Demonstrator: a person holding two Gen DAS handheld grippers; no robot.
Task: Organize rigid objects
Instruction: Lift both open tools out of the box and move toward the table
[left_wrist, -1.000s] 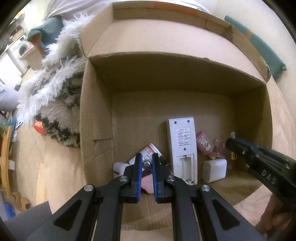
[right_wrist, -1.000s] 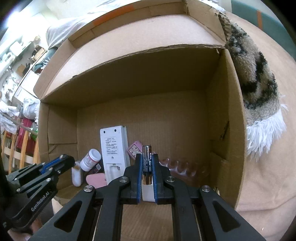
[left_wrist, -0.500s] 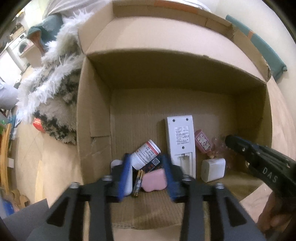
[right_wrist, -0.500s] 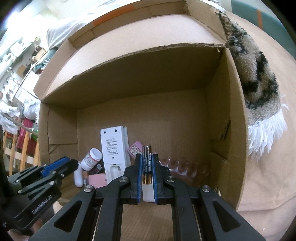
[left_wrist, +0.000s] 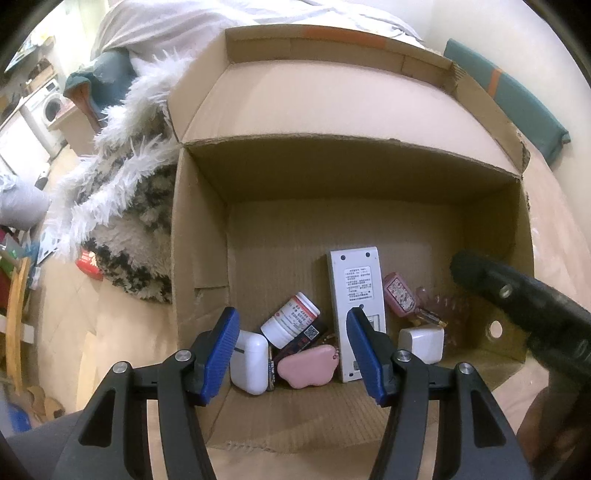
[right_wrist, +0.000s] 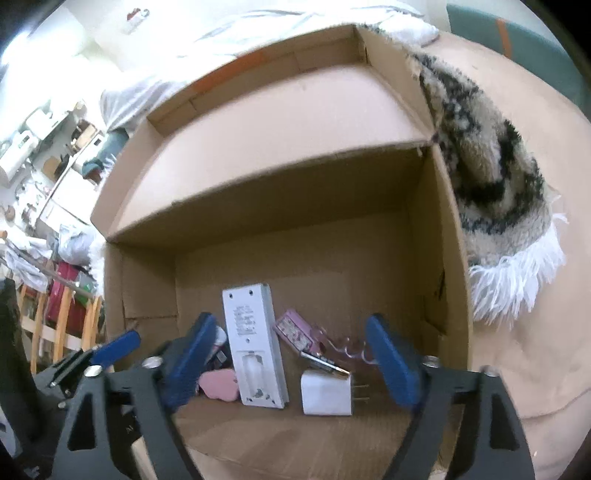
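Box (left_wrist: 199, 258): remote (left_wrist: 356, 295), charger (right_wrist: 325, 397), battery (right_wrist: 325, 363), bottle (left_wrist: 290, 319) crowded its near edge. Left gripper (left_wrist: 293, 354), right gripper (right_wrist: 291, 363): fingers spread, empty. Best lifted straight out, clear of the pile.

Your left tool (left_wrist: 293, 349) is covering the lower end of the white remote (left_wrist: 356, 295) and the left side of the earbud case (left_wrist: 249, 360). The pill bottle (left_wrist: 290, 325) is hiding most of a dark item beneath it, too little showing for you to name. In the right wrist view, your right tool (right_wrist: 291, 363) is blocking that bottle almost entirely at 9 o'clock, and the whole picture is blurring. The clear plastic piece (right_wrist: 351, 347) behind the battery (right_wrist: 325, 362) is staying indistinct. The charger (right_wrist: 325, 393) prongs are fading into blur.
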